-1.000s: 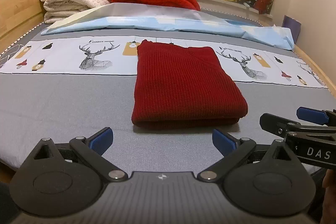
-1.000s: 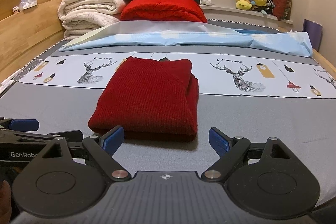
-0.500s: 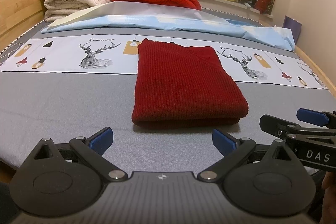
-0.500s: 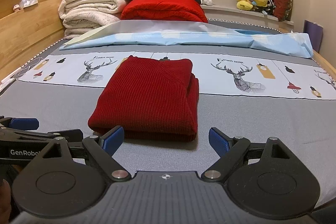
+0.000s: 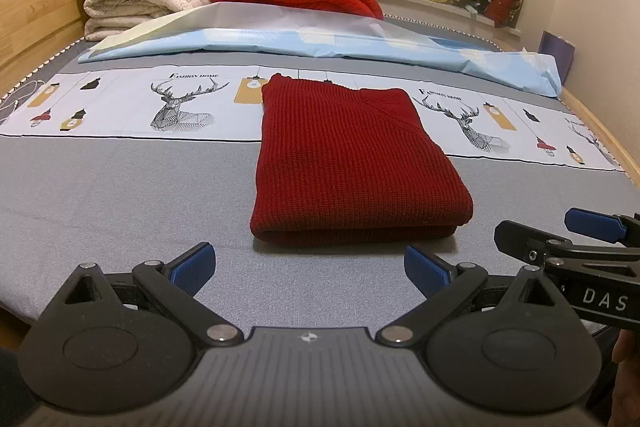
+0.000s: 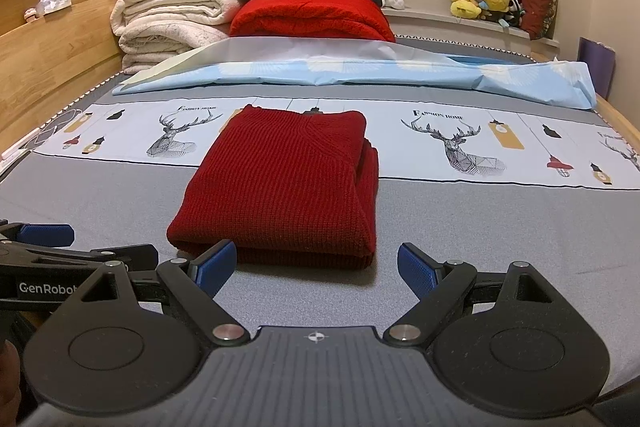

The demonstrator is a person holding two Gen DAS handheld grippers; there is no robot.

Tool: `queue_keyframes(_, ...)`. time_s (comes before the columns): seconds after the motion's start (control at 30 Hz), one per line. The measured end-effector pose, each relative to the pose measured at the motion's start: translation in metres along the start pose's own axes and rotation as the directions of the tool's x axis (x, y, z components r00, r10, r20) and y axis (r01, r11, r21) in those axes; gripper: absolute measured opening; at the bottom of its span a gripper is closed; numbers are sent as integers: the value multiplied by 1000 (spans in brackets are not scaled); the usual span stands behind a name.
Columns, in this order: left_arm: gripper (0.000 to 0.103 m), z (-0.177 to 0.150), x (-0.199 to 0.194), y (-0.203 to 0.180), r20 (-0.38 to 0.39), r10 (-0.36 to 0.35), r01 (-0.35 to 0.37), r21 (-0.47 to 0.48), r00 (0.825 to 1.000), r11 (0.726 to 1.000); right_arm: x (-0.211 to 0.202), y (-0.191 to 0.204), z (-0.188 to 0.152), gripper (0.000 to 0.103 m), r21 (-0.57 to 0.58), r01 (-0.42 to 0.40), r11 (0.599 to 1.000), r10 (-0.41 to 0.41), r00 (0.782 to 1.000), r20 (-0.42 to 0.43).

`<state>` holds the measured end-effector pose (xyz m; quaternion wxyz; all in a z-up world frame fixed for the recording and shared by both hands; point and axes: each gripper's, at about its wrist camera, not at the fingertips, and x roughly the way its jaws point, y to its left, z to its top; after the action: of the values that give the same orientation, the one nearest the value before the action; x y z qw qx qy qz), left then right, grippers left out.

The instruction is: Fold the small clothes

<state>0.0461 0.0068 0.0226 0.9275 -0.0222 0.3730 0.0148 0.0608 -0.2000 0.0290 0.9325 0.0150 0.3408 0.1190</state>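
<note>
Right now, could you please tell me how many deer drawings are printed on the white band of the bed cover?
3 are visible: one deer drawing left of the folded dark red knitted sweater, one right of it, and a partial one at the right edge. The sweater may hide more.

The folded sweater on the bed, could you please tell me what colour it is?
The sweater is dark red, in a ribbed knit; it shows best in the left wrist view.
</note>
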Motion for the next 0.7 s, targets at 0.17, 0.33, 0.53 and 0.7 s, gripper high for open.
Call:
queue_keyframes(0.17, 101, 0, 0, 0, 0, 0, 0, 0, 1000, 1000, 0, 0, -1, 88, 1, 0, 1000, 0, 1000, -1)
queue_keyframes(0.33, 101, 0, 0, 0, 0, 0, 0, -1, 1000, 1000, 0, -1, 0, 88, 0, -2, 1000, 2, 1000, -1)
queue_keyframes(0.53, 101, 0, 0, 0, -1, 0, 0, -1, 1000, 1000, -1, -2, 0, 88, 0, -1, 1000, 1, 1000, -2)
queue_keyframes(0.7, 101, 0, 0, 0, 1, 1, -1, 0, 1000, 1000, -1, -2, 1, 88, 0, -2, 1000, 2, 1000, -2)
